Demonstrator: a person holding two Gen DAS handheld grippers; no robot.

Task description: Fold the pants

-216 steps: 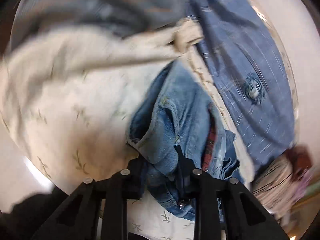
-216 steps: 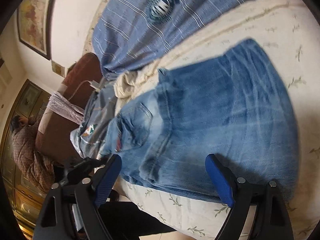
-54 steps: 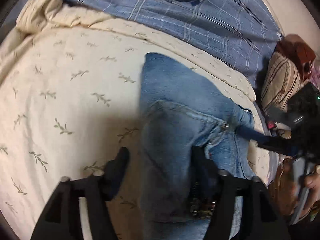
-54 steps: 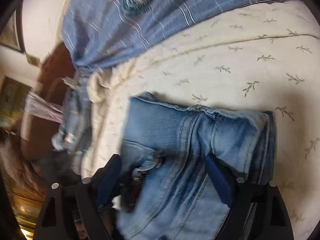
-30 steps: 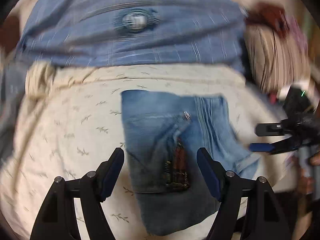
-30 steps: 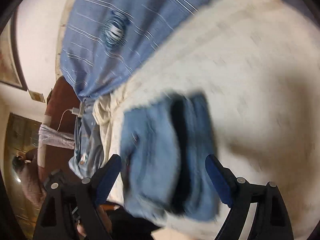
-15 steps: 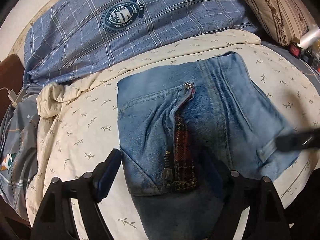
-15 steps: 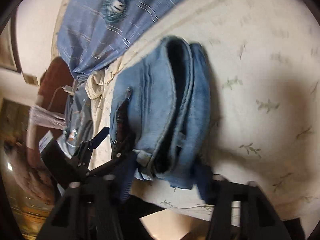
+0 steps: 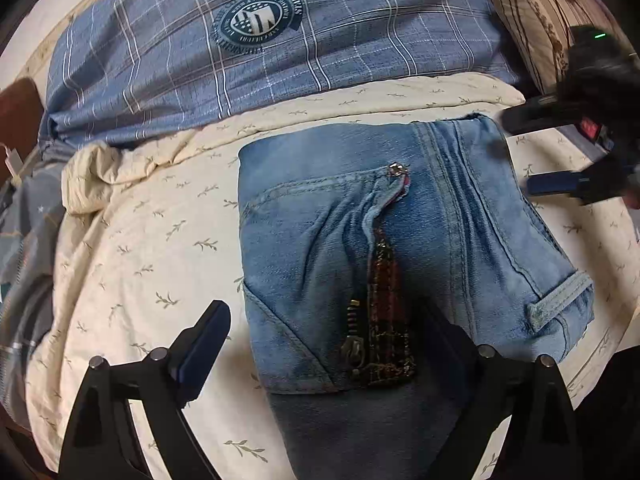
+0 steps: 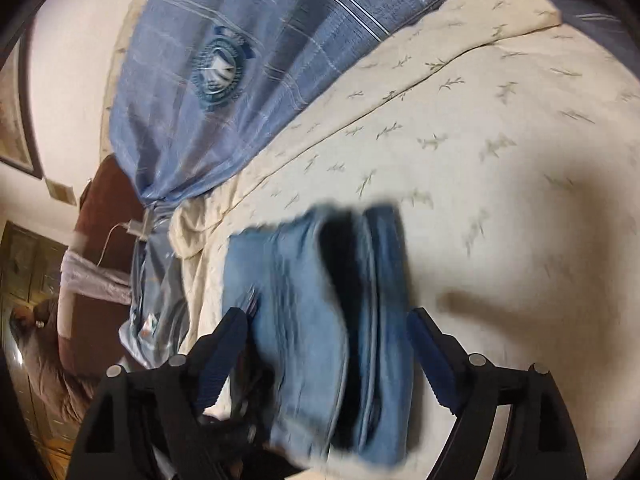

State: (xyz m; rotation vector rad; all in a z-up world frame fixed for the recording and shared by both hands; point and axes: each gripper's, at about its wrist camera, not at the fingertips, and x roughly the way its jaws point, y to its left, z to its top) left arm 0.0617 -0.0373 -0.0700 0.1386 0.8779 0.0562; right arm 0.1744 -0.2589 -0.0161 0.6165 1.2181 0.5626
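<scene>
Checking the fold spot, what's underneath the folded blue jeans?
The folded blue denim jeans lie on a cream leaf-print bedspread; whatever is directly beneath them is covered.

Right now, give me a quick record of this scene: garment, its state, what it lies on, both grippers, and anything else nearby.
garment: blue jeans
state: folded into a compact stack, zipper open on top
surface: cream leaf-print bedspread
left gripper: open, straddling the near edge of the jeans
right gripper: open, at the stack's right side
nearby: blue plaid pillow, striped cushion
</scene>
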